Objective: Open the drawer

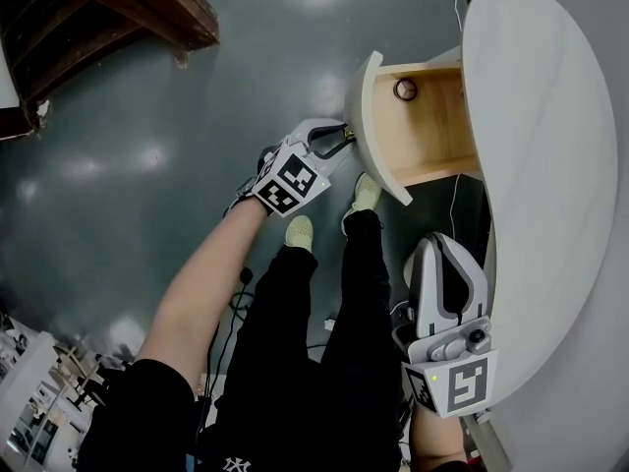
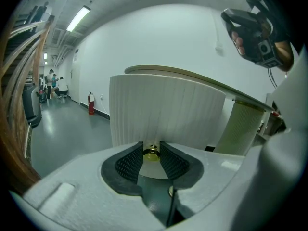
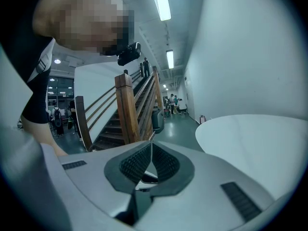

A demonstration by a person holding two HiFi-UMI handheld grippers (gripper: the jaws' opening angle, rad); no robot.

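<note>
Polished grey-green floor (image 1: 118, 146) fills the left of the head view, with a dark wooden staircase (image 1: 108, 8) at its upper corner and the person's legs (image 1: 324, 303) in black trousers below the middle. Just right of them, the left gripper (image 1: 344, 138) reaches out to the curved, ribbed white drawer front (image 1: 378, 131). Its own view shows why: its jaws pinch the small brass knob (image 2: 151, 153) from both sides, the textured pads set against it, and that knob is the only purchase the front offers. The drawer (image 1: 437, 116) stands well out from under the round white surface (image 1: 550, 165). Its pale wood bottom is exposed, and a small dark ring (image 1: 405, 88) lies just inside the front. Judged from that, the opening looks largely done, with perhaps a little travel left. The gripper points roughly along the line of the pull, so the knob seems unlikely to slip sideways out of the pads. Farther right, the right gripper (image 1: 440, 249) hangs beside the rim of the surface, near it but touching nothing that can be seen, its jaws pressed together on nothing. It appears to be kept out of the drawer's path, since one grip is enough for this job.
</note>
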